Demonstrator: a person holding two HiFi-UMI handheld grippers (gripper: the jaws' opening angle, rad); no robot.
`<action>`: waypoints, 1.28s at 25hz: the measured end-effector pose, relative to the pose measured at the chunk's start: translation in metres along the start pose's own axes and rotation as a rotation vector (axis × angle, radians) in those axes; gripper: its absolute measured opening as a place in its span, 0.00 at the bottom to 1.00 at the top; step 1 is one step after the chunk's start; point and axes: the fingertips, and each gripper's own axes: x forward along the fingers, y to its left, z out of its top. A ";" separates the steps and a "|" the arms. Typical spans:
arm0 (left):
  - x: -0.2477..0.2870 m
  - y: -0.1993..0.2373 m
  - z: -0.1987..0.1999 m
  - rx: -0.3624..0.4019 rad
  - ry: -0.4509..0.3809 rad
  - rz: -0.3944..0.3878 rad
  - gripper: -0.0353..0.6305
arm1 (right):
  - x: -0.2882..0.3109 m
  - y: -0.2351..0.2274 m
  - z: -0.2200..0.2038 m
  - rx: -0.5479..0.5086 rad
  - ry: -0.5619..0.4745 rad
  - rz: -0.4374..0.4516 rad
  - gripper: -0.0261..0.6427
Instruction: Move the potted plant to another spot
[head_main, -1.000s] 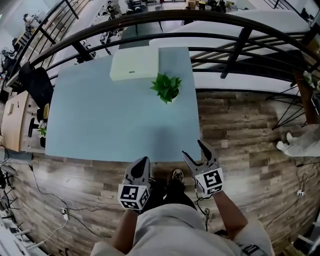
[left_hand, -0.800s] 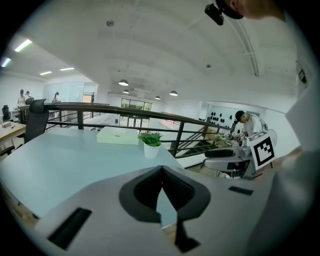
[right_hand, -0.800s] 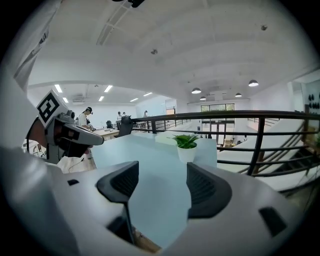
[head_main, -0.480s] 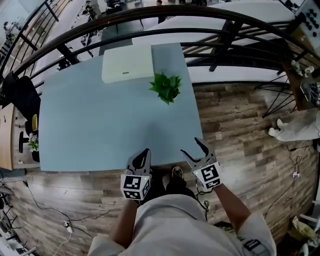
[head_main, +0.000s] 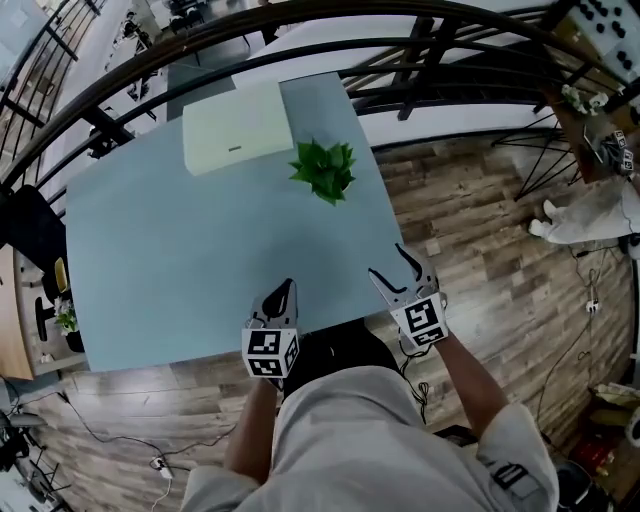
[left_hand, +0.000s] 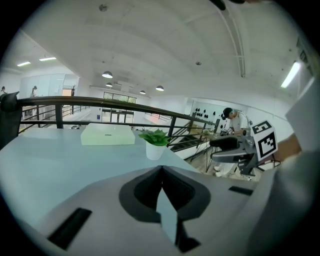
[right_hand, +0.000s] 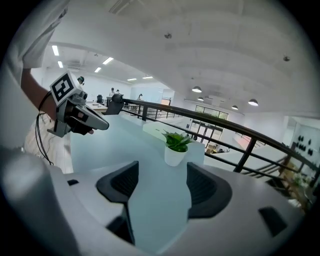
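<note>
I hold both grippers over the near edge of the table (head_main: 150, 250); the potted plant (head_main: 323, 170) stands upright far ahead of them, close to the table's right edge and well apart from both. My left gripper (head_main: 283, 292) has its jaws pressed together with nothing in them; my right gripper (head_main: 389, 266) has its jaws apart and empty. In the right gripper view the plant sits right in the gap between the jaws, only far away; from the left gripper it lies ahead and off to the right. So I think the right hand should go; it looks a bit nearer and is ready to grab. The little white pot (right_hand: 174, 156) holds green leaves (right_hand: 178, 140); it stands tall, so I would take it from the side. A flat white box (head_main: 237, 128) lies just beside it, shut; I cannot tell what is inside.
</note>
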 end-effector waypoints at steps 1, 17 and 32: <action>0.005 0.003 -0.005 0.002 0.018 0.014 0.07 | 0.007 -0.006 -0.002 -0.024 0.002 0.006 0.50; 0.070 0.017 -0.031 -0.006 0.185 0.157 0.07 | 0.143 -0.068 -0.036 0.057 -0.019 0.186 0.53; 0.085 0.036 -0.048 -0.068 0.226 0.232 0.07 | 0.212 -0.061 -0.030 0.124 -0.041 0.268 0.62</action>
